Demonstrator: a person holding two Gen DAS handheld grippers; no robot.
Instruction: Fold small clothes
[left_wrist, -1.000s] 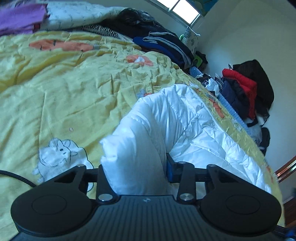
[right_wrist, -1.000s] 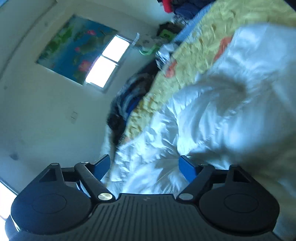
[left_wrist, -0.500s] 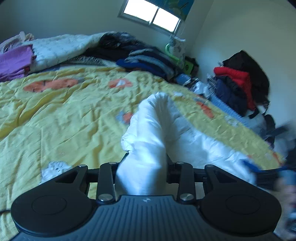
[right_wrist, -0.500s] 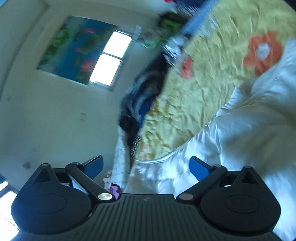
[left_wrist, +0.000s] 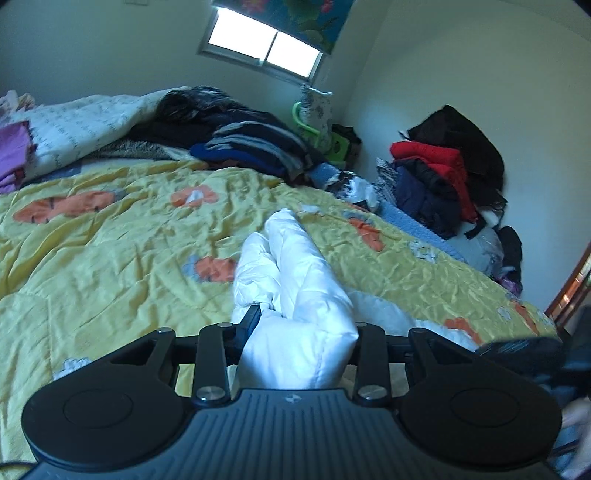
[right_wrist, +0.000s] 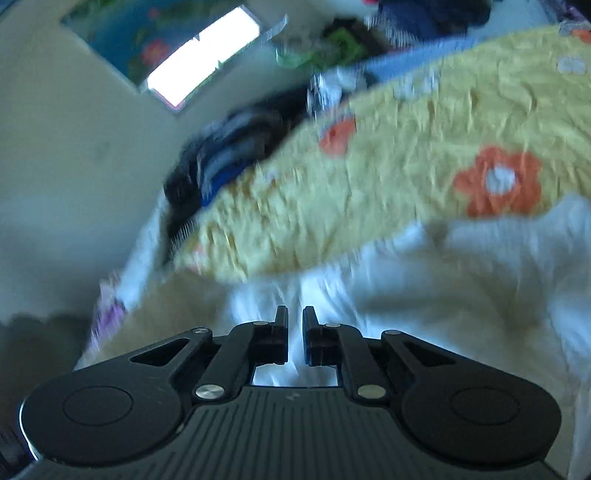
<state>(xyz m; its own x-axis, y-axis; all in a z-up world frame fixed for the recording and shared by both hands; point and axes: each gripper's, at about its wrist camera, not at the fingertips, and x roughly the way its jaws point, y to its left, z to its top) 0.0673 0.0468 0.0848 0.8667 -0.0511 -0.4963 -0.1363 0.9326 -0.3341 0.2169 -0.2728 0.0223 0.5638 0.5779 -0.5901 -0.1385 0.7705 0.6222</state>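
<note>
- While lifted off the quilt (left_wrist: 110, 258), bunched up in the left gripper (left_wrist: 299, 325), fingers pressing both sides of a thick fold: white jacket (left_wrist: 295, 295).
- Trailing from that fold down to the right, lying on the quilt near its edge.
- Closing in the blurred right view, with a thin strip of the same white fabric between the near-touching fingers: right gripper (right_wrist: 294, 332); whether the pads already pinch it, cannot tell.
- Piled at the far side of the bed: dark clothes (left_wrist: 240, 144).
- Heaped by the wall on the right: red and black coats (left_wrist: 443, 166).
</note>
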